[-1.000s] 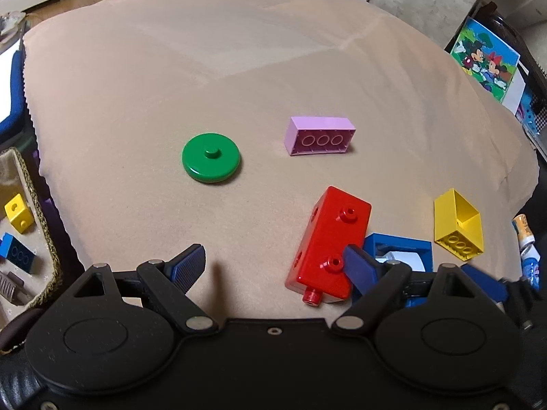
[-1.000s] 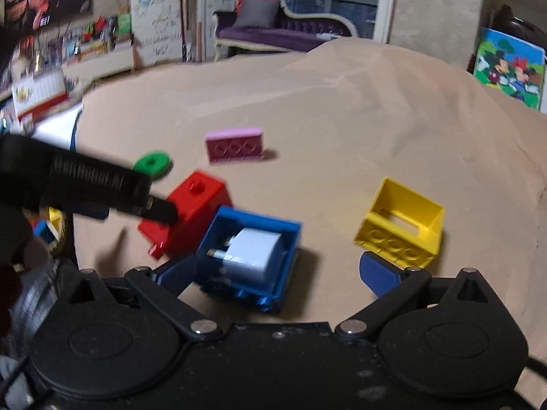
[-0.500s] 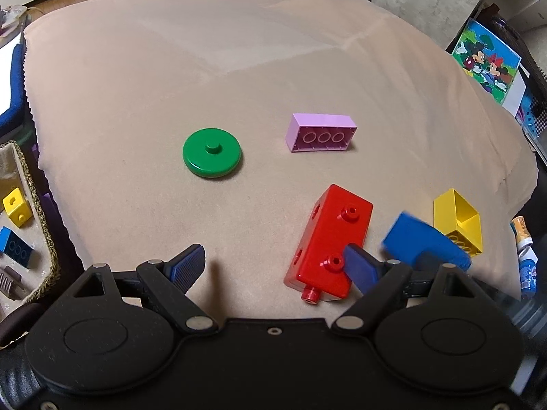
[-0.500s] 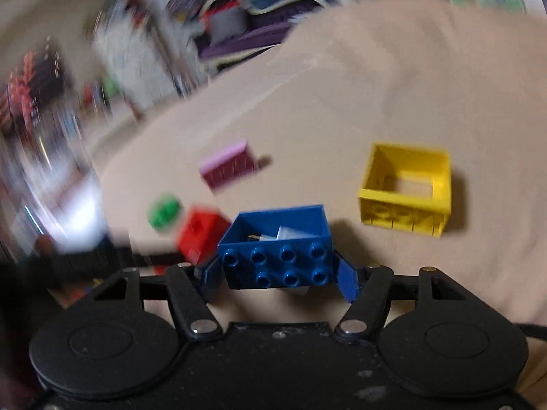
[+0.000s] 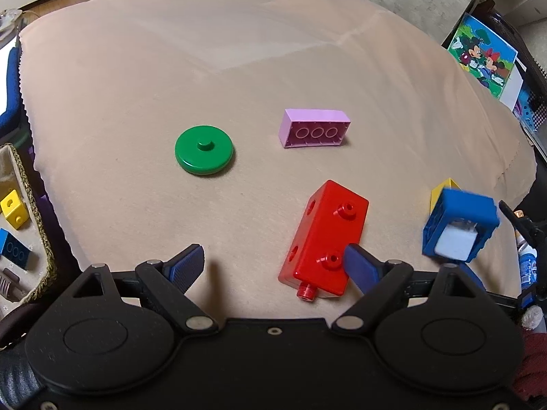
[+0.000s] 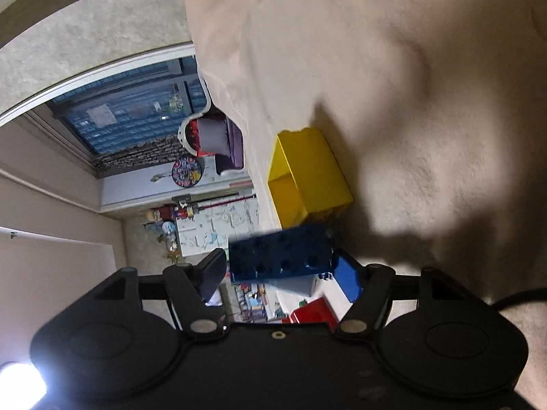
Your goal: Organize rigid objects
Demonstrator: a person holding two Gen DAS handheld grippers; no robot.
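My right gripper (image 6: 280, 270) is shut on a hollow blue brick (image 6: 280, 256) and holds it rolled on its side above the cloth. In the left wrist view the blue brick (image 5: 459, 223) hangs at the right with a white plug (image 5: 454, 244) inside it. My left gripper (image 5: 273, 266) is open, low over the cloth, its right finger beside a red brick (image 5: 326, 239). A green disc (image 5: 204, 149), a pink brick (image 5: 316, 127) and a yellow hollow brick (image 6: 307, 177) lie on the beige cloth (image 5: 171, 68).
A basket (image 5: 30, 205) at the left edge holds a yellow cube (image 5: 13, 208) and a blue brick (image 5: 13, 249). A Mickey picture (image 5: 482, 54) stands at the right. The cloth's right edge drops off near the yellow brick.
My right gripper closed on the blue brick, lifted it off the cloth and rolled it sideways. My left gripper stayed in place.
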